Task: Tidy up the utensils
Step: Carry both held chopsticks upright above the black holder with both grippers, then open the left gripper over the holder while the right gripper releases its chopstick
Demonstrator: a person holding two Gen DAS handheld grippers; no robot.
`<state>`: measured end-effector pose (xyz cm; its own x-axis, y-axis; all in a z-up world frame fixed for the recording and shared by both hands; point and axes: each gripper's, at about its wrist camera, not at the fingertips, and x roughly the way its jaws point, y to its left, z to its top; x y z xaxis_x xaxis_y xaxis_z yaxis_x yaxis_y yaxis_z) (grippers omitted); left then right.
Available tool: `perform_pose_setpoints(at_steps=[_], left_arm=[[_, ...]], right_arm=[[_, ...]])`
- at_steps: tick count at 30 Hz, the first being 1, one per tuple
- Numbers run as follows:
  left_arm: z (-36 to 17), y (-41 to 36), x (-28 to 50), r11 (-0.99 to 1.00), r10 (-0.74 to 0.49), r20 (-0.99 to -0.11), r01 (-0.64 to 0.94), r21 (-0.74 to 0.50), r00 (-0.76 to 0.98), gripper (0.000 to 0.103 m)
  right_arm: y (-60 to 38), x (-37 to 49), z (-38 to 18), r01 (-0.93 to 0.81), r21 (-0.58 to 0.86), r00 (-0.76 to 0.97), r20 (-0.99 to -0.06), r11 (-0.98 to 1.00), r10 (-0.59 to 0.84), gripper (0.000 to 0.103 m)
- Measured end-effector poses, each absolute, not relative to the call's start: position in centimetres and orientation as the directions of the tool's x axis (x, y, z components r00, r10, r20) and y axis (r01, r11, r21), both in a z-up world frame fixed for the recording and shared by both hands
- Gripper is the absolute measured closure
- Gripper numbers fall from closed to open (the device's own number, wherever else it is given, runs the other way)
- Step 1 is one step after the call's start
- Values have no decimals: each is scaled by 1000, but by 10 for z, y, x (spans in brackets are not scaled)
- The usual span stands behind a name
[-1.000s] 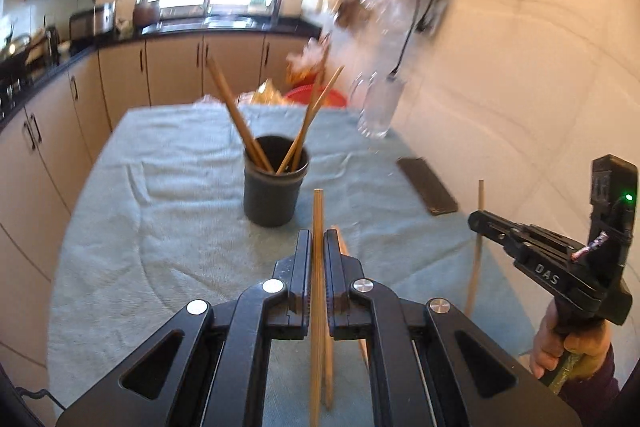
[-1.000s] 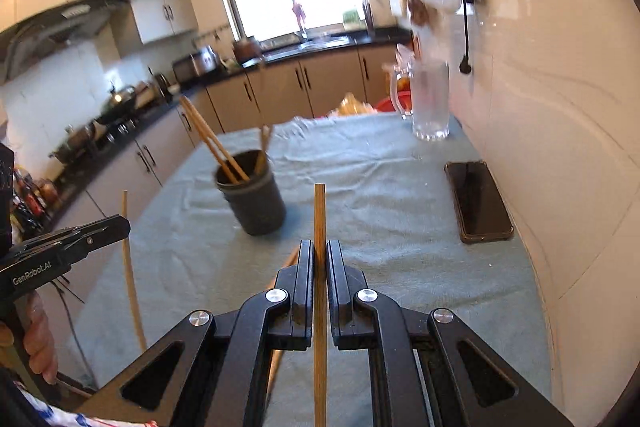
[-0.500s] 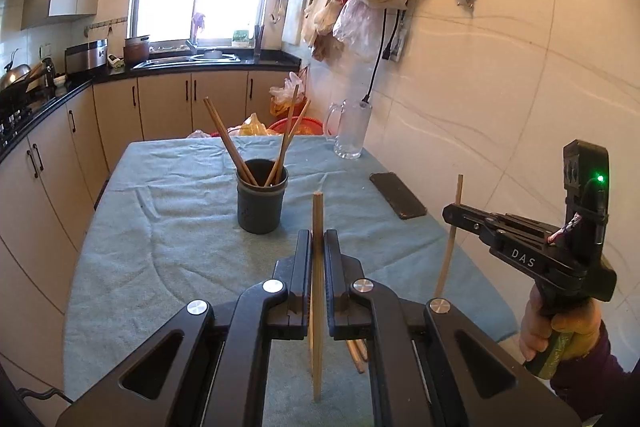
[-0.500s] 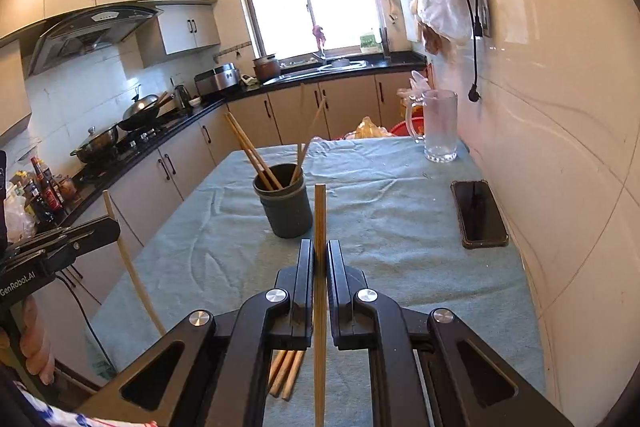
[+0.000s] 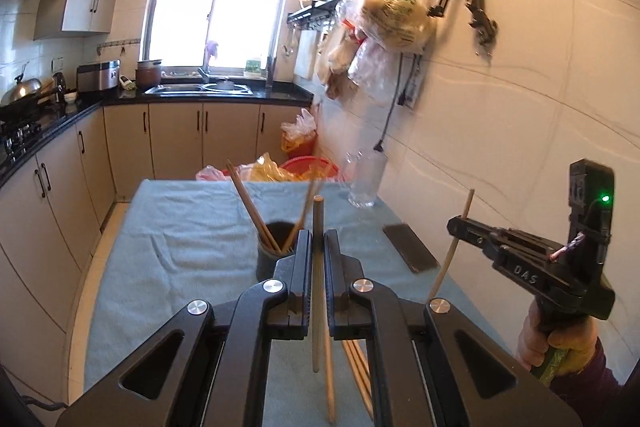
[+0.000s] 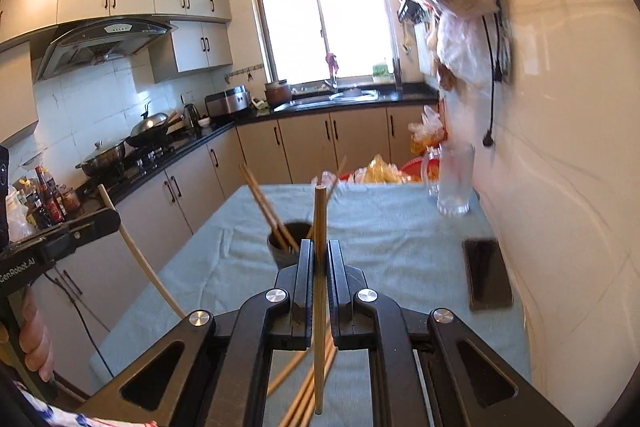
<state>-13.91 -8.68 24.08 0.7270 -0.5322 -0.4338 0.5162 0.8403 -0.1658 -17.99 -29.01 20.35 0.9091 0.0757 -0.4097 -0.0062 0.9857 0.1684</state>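
My left tongs [image 5: 318,251] are clamped on one pale wooden chopstick [image 5: 317,283], which stands nearly upright between the pads, its blunt top above them and its lower end hanging free over the bench [image 5: 180,247]. My right tongs [image 6: 319,259] pinch a second chopstick [image 6: 319,307] the same way, upright, thin and light brown. Each pair also shows from the other side, held up off the bench with its stick slanting down.

Ahead stands a dark round holder [image 5: 267,261] with several chopsticks leaning out of it. More loose chopsticks [image 6: 308,383] lie on the bench below my tongs.

A blue-grey cloth covers the bench. A dark phone [image 6: 486,275] lies flat near the tiled wall, and a clear glass jug [image 6: 454,179] stands at the far end. Beyond are beige cabinets, a sink under a bright window, and bags hanging from wall hooks.
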Motion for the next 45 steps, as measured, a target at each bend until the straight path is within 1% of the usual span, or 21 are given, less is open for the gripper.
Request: perform_pose_setpoints(at_steps=[3, 11, 15, 17, 20, 23, 26, 30, 34, 35, 36, 37, 39, 41, 44, 45], left_arm=[[254, -90, -116, 858, -506, -419, 492, -151, 754, 98], [293, -99, -51, 870, -493, -366, 453, -195, 789, 98], [298, -113, -17, 886, -464, -361, 428, -181, 809, 98], [292, -120, 2, 891, -454, -375, 416, -180, 809, 98], [274, -130, 26, 895, -446, -410, 405, -189, 795, 98], [249, -137, 49, 894, -448, -466, 391, -218, 763, 98], [231, -141, 58, 893, -450, -502, 389, -227, 739, 98], [220, -144, 56, 897, -439, -521, 393, -203, 732, 98], [222, -138, 47, 900, -433, -508, 388, -200, 745, 98], [224, -138, 45, 901, -431, -505, 387, -197, 747, 97], [226, -136, 42, 902, -429, -502, 385, -194, 751, 95], [227, -134, 39, 904, -426, -501, 382, -194, 754, 93], [231, -129, 33, 907, -419, -497, 373, -195, 760, 79], [235, -121, 23, 911, -412, -486, 364, -195, 770, 74], [241, -108, 6, 915, -404, -480, 355, -193, 779, 71], [242, -104, -1, 915, -403, -477, 352, -195, 781, 68]], right_arm=[[-292, -157, 221, -18, 193, 919, -384, 981, 92, 97], [-288, -85, 263, 3, 236, 954, -292, 972, 68, 97], [-287, -48, 265, 15, 263, 959, -277, 965, 60, 97], [-286, -30, 259, 33, 265, 960, -275, 964, 42, 97], [-289, -7, 242, 57, 278, 953, -301, 959, 31, 97], [-290, 13, 219, 70, 287, 934, -357, 955, 38, 97], [-292, 27, 196, 71, 296, 910, -411, 952, 60, 97], [-297, 36, 177, 68, 312, 889, -449, 948, 84, 96], [-301, 42, 171, 66, 337, 881, -461, 939, 104, 95], [-301, 43, 171, 64, 343, 881, -461, 937, 109, 93], [-301, 44, 172, 63, 347, 880, -462, 936, 112, 88], [-301, 44, 173, 63, 348, 880, -462, 935, 113, 79], [-301, 42, 177, 60, 348, 884, -454, 936, 112, 73], [-299, 37, 182, 54, 342, 888, -445, 938, 111, 73], [-299, 22, 192, 41, 350, 895, -429, 936, 121, 72], [-299, 14, 195, 34, 352, 898, -422, 935, 126, 69]])
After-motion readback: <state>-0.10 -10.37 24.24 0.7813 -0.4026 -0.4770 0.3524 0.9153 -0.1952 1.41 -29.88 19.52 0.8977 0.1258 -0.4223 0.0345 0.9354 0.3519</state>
